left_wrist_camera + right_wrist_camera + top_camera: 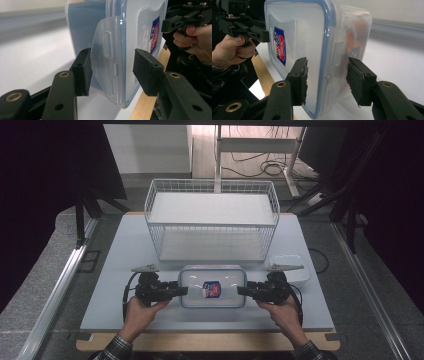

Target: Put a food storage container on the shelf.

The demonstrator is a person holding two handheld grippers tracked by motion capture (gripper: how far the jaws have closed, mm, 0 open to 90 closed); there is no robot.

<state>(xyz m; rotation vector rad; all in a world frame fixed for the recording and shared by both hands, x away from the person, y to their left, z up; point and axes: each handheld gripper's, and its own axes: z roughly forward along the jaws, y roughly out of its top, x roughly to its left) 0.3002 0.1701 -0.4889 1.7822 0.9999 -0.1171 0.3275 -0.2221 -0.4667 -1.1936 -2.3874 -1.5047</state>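
Note:
A clear plastic food box (212,287) with a blue-sealed lid and a red and blue label lies near the table's front edge. My left gripper (182,290) is at its left end. In the left gripper view the box (125,37) stands between the jaws of the left gripper (112,71), one pad against the clear latch flap (105,62), the other at the lid. My right gripper (242,290) is at the right end. In the right gripper view the jaws of the right gripper (327,77) clamp the box (299,37) across lid and base.
A white wire basket (212,220) with a white shelf stands behind the box at mid-table. A small pale tub (292,267) sits beside the right gripper. The grey table top (125,250) ends in a wooden front edge (200,340) by the person's hands.

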